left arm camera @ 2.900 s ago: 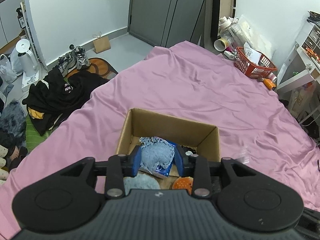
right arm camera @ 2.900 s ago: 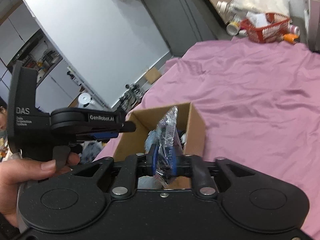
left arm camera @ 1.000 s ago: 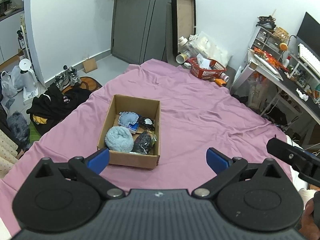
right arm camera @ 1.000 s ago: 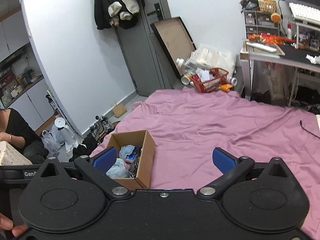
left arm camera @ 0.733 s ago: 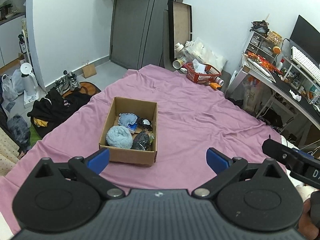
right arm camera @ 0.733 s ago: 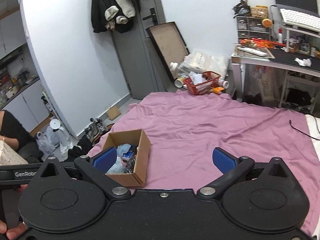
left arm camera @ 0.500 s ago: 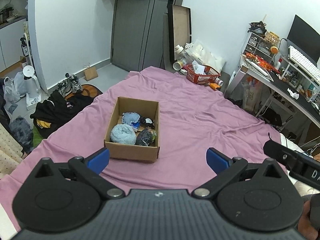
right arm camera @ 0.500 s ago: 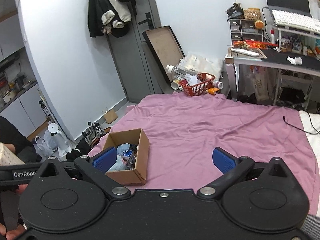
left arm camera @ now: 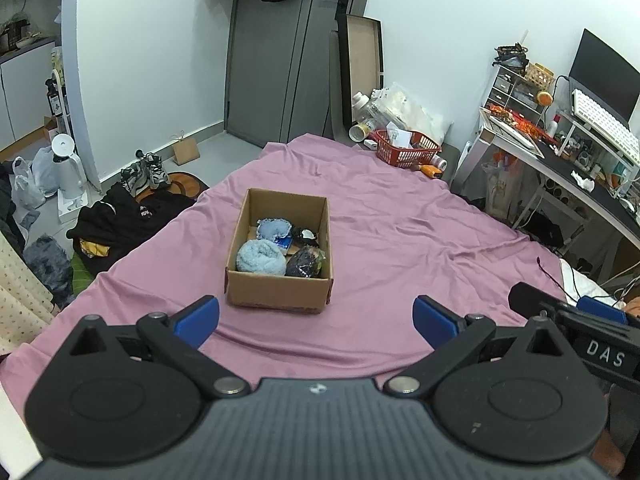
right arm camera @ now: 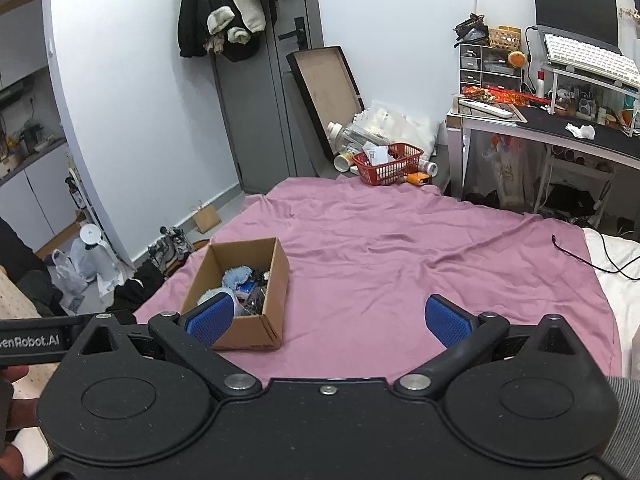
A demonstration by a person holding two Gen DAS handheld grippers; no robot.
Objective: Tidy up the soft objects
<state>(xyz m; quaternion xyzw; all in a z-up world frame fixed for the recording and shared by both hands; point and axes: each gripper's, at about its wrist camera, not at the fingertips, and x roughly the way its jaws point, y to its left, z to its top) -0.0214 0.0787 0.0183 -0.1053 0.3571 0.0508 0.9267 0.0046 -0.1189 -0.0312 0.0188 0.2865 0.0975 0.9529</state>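
The left gripper (left arm camera: 316,320) is held high above the near edge of the pink sheet (left arm camera: 400,240), looking forward and down across the bed. Its two blue pads (left arm camera: 196,320) stand spread wide with nothing between them. The right gripper (right arm camera: 328,320) is raised in much the same pose, level and pointed toward the far wall, its jaws likewise spread wide and empty. In the left wrist view part of the right gripper's black body shows at the right edge, so the two tools are side by side and near each other. In the right wrist view a hand (right arm camera: 10,412) shows at the lower left edge, beside the left tool's black bar, and a grey sleeve (right arm camera: 622,420) shows at the lower right corner.

The cardboard box (left arm camera: 276,298) sits open on the sheet, ahead of both grippers and well apart from them; in the right wrist view it lies left of centre, partly behind the left pad. Inside it are the soft objects: a light blue fluffy roll (left arm camera: 260,256) at the near left, a dark bundle in clear wrap (left arm camera: 306,262) beside it at the near right, and a pale blue cloth piece (left arm camera: 274,228) behind them, with some small dark items next to it that are too small to make out. The sheet around the box is wrinkled.

A red basket (left arm camera: 406,148) stands at the far end of the bed.
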